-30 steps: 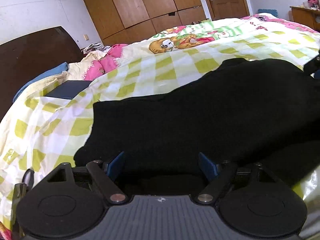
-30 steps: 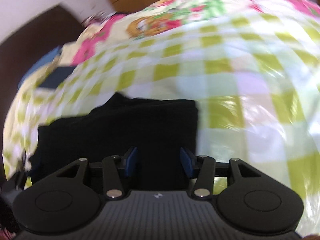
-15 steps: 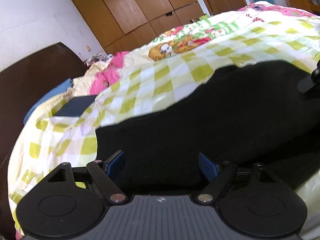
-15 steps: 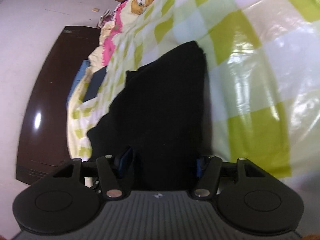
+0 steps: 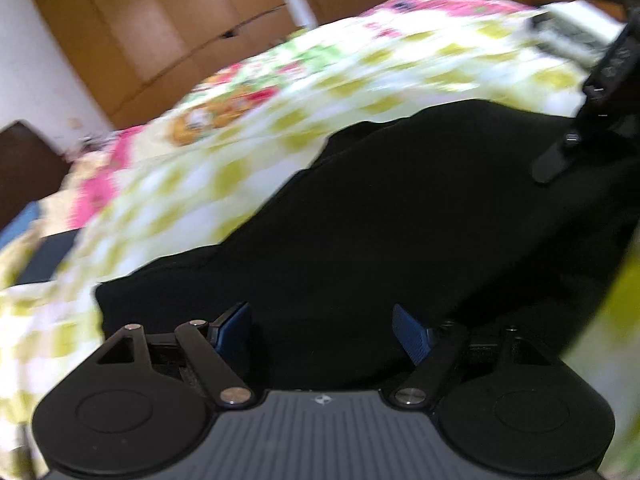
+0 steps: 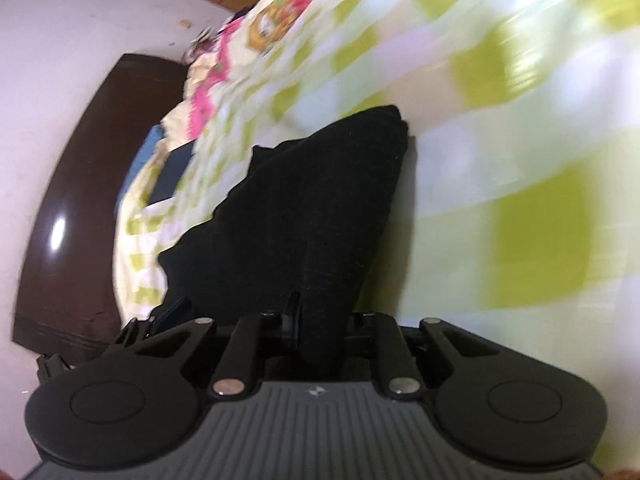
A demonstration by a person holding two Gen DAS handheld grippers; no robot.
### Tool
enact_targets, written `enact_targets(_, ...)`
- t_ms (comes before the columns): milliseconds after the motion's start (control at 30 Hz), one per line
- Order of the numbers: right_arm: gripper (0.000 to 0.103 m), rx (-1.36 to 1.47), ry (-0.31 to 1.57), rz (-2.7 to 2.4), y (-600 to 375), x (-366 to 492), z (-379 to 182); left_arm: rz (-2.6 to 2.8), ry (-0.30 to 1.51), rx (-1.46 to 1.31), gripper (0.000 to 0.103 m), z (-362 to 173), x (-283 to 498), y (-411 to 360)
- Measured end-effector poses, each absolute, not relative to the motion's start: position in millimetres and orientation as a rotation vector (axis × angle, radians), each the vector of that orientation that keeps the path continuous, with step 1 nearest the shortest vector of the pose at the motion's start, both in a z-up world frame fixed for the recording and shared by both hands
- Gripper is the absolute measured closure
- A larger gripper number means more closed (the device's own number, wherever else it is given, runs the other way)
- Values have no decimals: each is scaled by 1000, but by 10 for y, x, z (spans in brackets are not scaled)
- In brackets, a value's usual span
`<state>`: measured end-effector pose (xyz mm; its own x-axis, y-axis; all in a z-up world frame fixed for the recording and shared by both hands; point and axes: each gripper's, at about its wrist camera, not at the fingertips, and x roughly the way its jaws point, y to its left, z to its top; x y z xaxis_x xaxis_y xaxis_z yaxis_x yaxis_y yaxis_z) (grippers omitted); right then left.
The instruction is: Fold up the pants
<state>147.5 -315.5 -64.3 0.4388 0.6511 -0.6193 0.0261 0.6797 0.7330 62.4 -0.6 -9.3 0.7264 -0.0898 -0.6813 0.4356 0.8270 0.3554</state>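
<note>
Pants (image 5: 400,216), black and matte, are lying across the green-and-white checked bedspread (image 5: 248,148), and their near edge is running out of sight behind both gripper bodies, so you are not seeing how far the cloth reaches toward you. Motion blur is smearing the bedspread and the wooden wardrobe (image 5: 160,24) in the left wrist view; no seams, pockets or waistband are showing anywhere in the dark fabric. In the right wrist view the pants (image 6: 312,208) are stretching away from your gripper as a long band, their far end a blunt, squared corner pointing up toward the cartoon-printed part of the cover, with the dark headboard (image 6: 72,208) off to the side. In the left wrist view the long axis is running from lower left to upper right. Your right gripper (image 6: 320,320) is pinching a raised ridge of the pants, fingers drawn close on the cloth. Your left gripper (image 5: 322,328) is standing wide, its blue pads (image 5: 408,332) apart over the fabric; whether they are touching it is unclear.
</note>
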Motion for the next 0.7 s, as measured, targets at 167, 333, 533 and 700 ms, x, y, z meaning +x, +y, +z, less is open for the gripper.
enact_targets(167,75,661,1048,286,-3580,1225,-327,-414,629,556,14,3,433,-275)
enact_targets(333,75,568,851,342,-3521,1383,204,-391,593,506,13,148,501,-174)
enact_targets(533,75,593,961,546,-2752,2260,-176,-323,601,470,13,134,586,-75)
enact_targets(700,86,658,1107,447,-2790,2631,-583,-320,639,468,13,4,598,-30)
